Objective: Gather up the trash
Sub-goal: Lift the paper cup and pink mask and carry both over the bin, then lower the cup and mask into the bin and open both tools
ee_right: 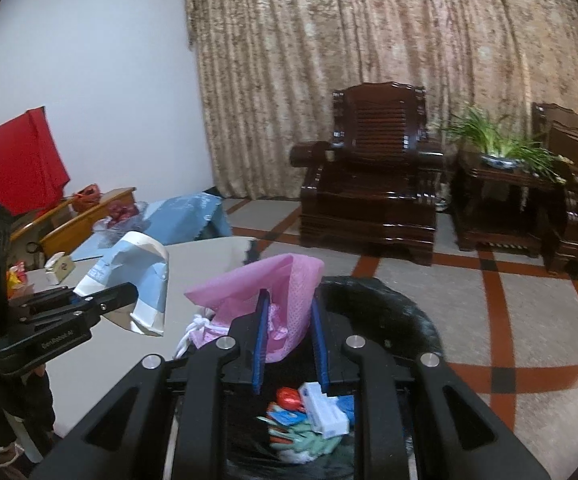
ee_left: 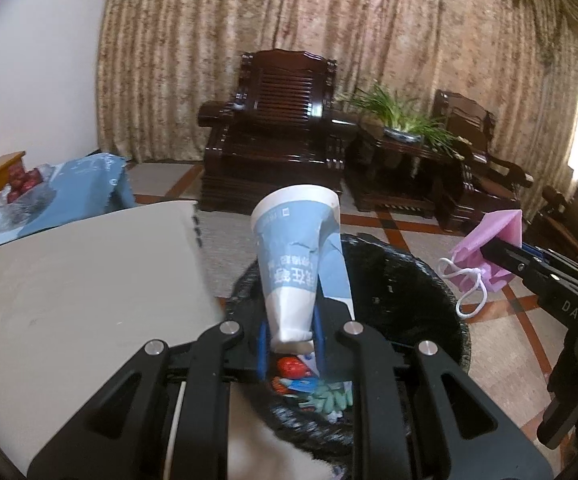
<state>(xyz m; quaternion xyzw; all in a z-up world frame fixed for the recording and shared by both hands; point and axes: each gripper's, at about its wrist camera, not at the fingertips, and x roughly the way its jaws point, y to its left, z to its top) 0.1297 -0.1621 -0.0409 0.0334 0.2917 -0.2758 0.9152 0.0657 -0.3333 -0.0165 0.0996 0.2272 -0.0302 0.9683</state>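
Observation:
My left gripper (ee_left: 291,344) is shut on a crushed blue and white paper cup (ee_left: 299,256) and holds it over a black-lined trash bin (ee_left: 409,288). The cup (ee_right: 133,276) and left gripper (ee_right: 105,300) also show in the right wrist view. My right gripper (ee_right: 289,344) is shut on a pink mesh bag (ee_right: 273,300) with white cord handles, above the bin's near rim (ee_right: 389,300). The pink bag (ee_left: 489,248) shows at the right of the left wrist view. Wrappers and a small white box (ee_right: 321,408) lie inside the bin.
A grey-white table (ee_left: 81,300) stands left of the bin. A small carton (ee_right: 59,268) sits on its far side. Dark wooden armchairs (ee_right: 373,184) and a side table with a plant (ee_right: 501,160) stand by the curtain. A blue-covered low table (ee_left: 69,192) stands at the left.

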